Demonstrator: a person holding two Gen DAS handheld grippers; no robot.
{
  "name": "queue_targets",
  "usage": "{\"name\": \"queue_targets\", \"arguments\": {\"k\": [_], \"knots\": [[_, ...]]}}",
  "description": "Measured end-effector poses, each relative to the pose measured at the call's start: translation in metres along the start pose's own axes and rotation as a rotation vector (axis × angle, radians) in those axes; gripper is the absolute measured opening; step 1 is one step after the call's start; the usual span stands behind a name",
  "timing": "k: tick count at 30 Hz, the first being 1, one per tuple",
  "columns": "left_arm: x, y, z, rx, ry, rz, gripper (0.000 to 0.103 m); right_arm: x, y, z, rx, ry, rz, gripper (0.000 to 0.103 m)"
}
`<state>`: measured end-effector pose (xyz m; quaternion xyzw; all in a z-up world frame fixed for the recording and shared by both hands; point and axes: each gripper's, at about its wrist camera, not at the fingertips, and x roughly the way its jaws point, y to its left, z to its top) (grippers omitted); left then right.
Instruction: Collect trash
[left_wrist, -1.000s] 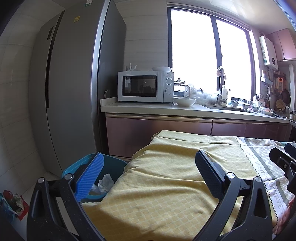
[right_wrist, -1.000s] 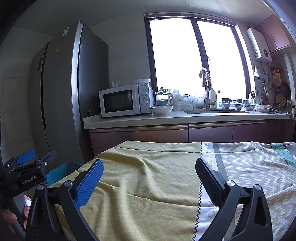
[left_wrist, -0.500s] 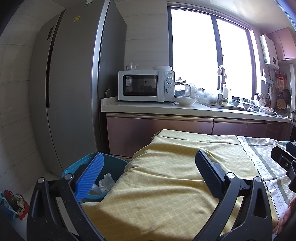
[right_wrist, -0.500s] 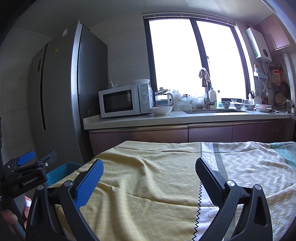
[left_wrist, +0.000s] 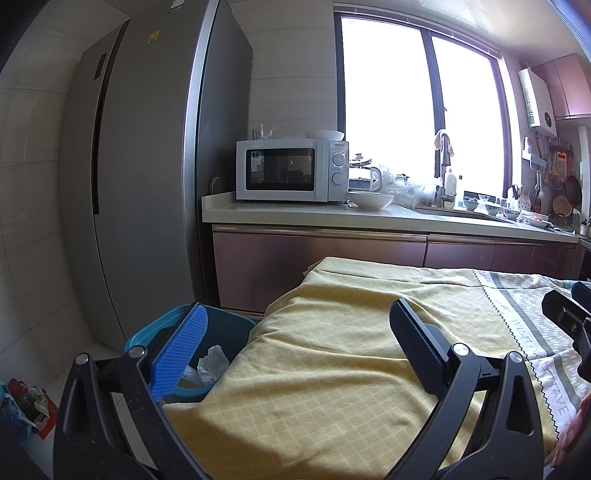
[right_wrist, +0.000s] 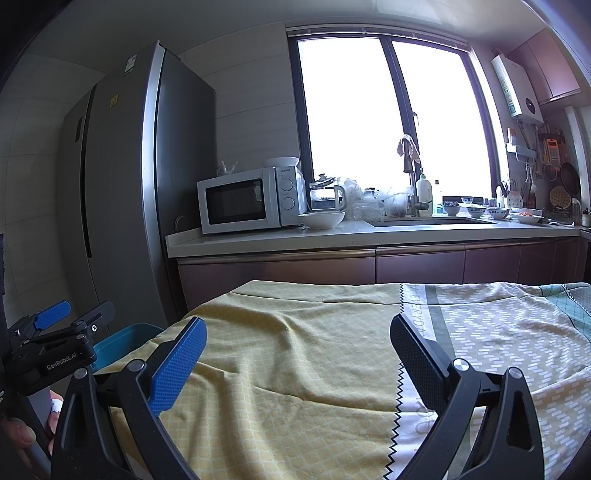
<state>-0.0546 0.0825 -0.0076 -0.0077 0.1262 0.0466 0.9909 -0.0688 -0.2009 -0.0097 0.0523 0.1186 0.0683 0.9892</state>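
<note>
Kitchen cabinets run along the far wall under a bright window, with a white microwave (left_wrist: 291, 170) beside a tall grey fridge (left_wrist: 147, 166); in front, a table draped in a yellow patterned cloth (left_wrist: 332, 369) fills the foreground. The left gripper (left_wrist: 295, 336) hovers level over the cloth's left end, pointing toward the counter, its fingers spread wide with nothing between them. The right gripper (right_wrist: 297, 345) hangs likewise level over the middle of the cloth, fingers also wide apart and empty. From the right wrist view the left gripper shows at the far left, with part of a hand (right_wrist: 22, 435) gripping its handle below.

Crumpled white paper trash (left_wrist: 212, 365) lies inside a blue bin (left_wrist: 229, 325) on the floor, just beside the table's left edge, below and behind the left gripper's blue finger pad (left_wrist: 181, 354). The cloth itself carries no loose items that I can see.

Compared with a second ago, both views are nearly unchanged; the left wrist camera has shifted only slightly, and both grippers keep the same wide spread.
</note>
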Motion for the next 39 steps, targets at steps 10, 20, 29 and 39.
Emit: {"name": "queue_targets", "arguments": {"k": [10,20,29,39], "knots": [[0.001,0.000,0.000,0.000,0.001,0.001,0.097,0.000,0.000,0.000,0.000,0.000,0.001,0.096],[0.001,-0.001,0.000,0.007,0.001,0.003,0.097,0.000,-0.001,-0.001,0.003,0.001,-0.001,0.096],[0.006,-0.003,0.001,0.012,0.019,0.002,0.097,0.002,-0.005,-0.003,0.015,0.005,-0.004,0.096],[0.061,-0.028,0.008,0.038,0.234,-0.154,0.097,0.015,-0.046,0.000,0.039,0.071,-0.080,0.096]]}}
